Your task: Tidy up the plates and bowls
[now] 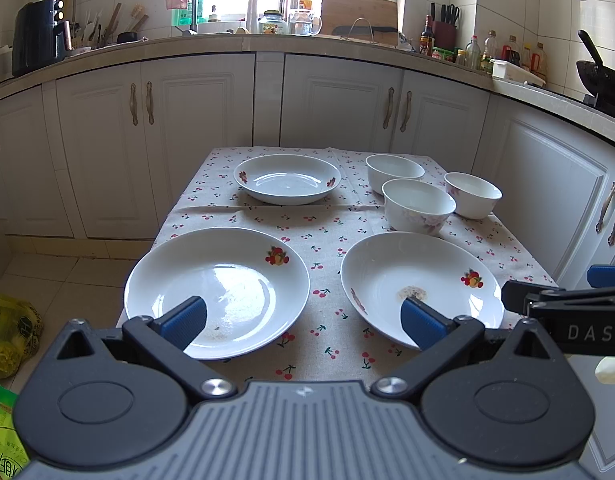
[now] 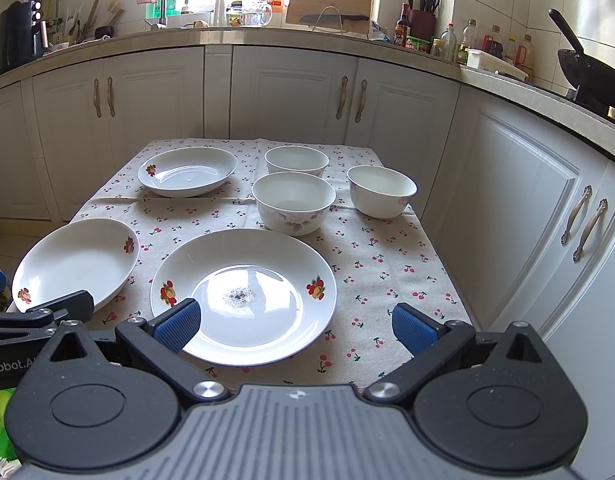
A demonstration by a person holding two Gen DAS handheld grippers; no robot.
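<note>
We note a cherry-print cloth table (image 2: 387, 264) before white kitchen cabinets (image 2: 291, 96). Both grippers' jaws stand wide, empty. At nine o'clock, only the left view shows a yellow plastic bag (image 1: 7, 332).

Near rim of white fruit-print ceramic plate (image 2: 243, 296) hidden behind blue gripper pad; black wok (image 1: 603, 76) cut off at right edge.

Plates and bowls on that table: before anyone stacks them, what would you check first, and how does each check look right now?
1. Left tool open, holding nothing: ok.
2. Right tool open, holding nothing: ok.
3. Three plates lie flat and apart: ok.
4. Near right plate clean: not ok, crumbs in its middle.
5. Three bowls upright; front bowl seems empty: ok.
6. Tablecloth flat: not ok, a fold by the far plate.
</note>
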